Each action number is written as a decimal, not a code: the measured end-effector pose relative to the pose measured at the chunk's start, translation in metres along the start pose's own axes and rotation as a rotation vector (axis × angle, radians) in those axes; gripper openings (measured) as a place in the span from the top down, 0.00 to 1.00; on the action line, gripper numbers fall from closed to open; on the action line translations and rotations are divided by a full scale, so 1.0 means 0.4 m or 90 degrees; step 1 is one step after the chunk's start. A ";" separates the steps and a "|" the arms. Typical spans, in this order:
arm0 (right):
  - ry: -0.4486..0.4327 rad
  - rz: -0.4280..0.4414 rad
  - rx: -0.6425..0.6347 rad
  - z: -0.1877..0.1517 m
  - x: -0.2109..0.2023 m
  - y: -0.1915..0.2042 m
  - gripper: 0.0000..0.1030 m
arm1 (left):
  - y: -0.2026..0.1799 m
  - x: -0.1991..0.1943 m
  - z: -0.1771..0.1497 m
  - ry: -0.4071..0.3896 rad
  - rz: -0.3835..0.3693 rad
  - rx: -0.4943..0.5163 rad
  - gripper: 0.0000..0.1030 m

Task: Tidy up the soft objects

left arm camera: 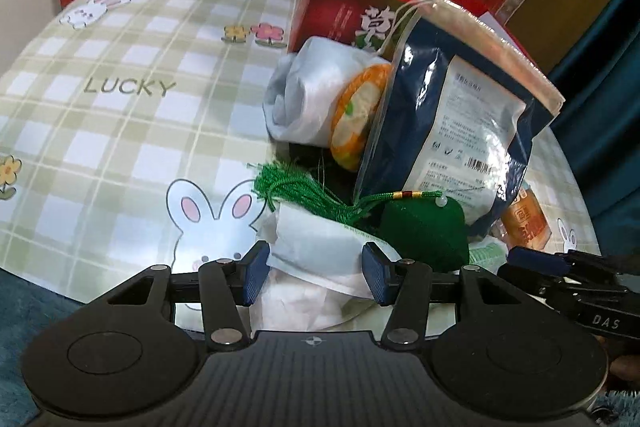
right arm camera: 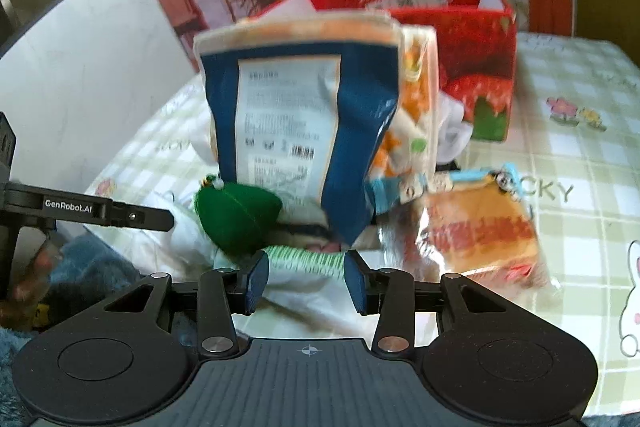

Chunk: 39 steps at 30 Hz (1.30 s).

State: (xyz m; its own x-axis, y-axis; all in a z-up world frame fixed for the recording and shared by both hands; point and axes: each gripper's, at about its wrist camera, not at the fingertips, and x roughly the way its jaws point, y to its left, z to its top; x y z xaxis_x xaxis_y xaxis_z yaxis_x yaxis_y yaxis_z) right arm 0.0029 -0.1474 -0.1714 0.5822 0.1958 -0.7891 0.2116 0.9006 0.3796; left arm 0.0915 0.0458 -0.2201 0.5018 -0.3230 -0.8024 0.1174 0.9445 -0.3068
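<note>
blue pouch (right arm camera: 296, 131) blurred, label unreadable

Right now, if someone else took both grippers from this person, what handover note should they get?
Left gripper: open, jaws on either side of a white paper packet; no grip.
Right gripper: open, a green-printed white packet between its jaws.
Pile on the checked tablecloth: blue-and-white bag upright, green tasselled sachet, rolled pale cloth, wrapped orange cake, all before the red strawberry box.
Done: nothing visibly sorted.
Left: the whole pile.
</note>
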 end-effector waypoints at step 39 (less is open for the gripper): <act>-0.019 -0.023 -0.041 0.010 0.007 0.026 0.48 | -0.063 -0.055 0.079 -0.045 -0.048 0.077 0.42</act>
State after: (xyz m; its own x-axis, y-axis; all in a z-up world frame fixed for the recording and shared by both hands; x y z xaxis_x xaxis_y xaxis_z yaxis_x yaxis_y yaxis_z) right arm 0.0098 -0.1390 -0.1679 0.5980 0.1514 -0.7871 0.1827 0.9304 0.3178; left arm 0.1045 0.0311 -0.1786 0.5465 -0.3917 -0.7402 0.2575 0.9196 -0.2966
